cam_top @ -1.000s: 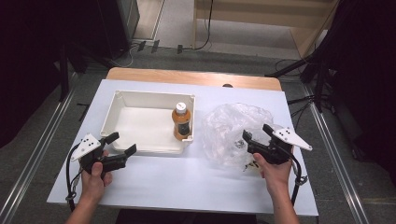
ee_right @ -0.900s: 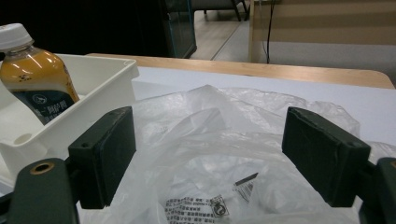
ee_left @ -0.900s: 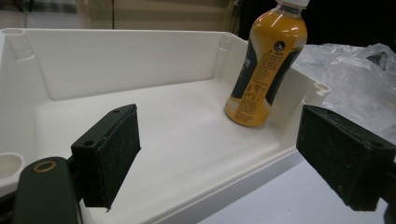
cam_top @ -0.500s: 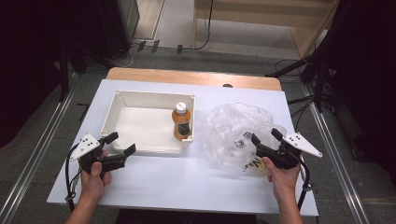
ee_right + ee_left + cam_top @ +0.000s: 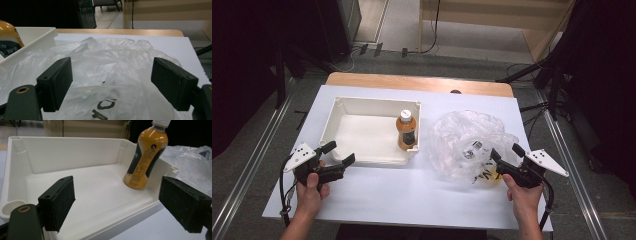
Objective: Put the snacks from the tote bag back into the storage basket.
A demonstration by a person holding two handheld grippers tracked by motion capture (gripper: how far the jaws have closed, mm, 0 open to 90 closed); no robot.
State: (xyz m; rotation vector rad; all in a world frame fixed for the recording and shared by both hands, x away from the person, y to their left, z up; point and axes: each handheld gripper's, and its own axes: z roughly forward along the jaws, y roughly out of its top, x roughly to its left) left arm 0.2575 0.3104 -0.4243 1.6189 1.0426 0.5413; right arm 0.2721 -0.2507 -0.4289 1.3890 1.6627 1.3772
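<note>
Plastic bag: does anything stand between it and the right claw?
Nothing visible does. The right claw is open at the near edge of the plastic bag, with bare table around. The bottle stands apart in the white tray.

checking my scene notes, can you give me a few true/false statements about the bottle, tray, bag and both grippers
1. The orange bottle stands upright in the white tray. True.
2. The left gripper is clamped on the bottle. False: its jaws are open, short of the tray's near rim.
3. The clear plastic bag lies inside the tray. False: it lies on the table to the tray's right.
4. The right gripper is open at the bag's near edge. True.
5. The bottle has a white cap. True.
</note>
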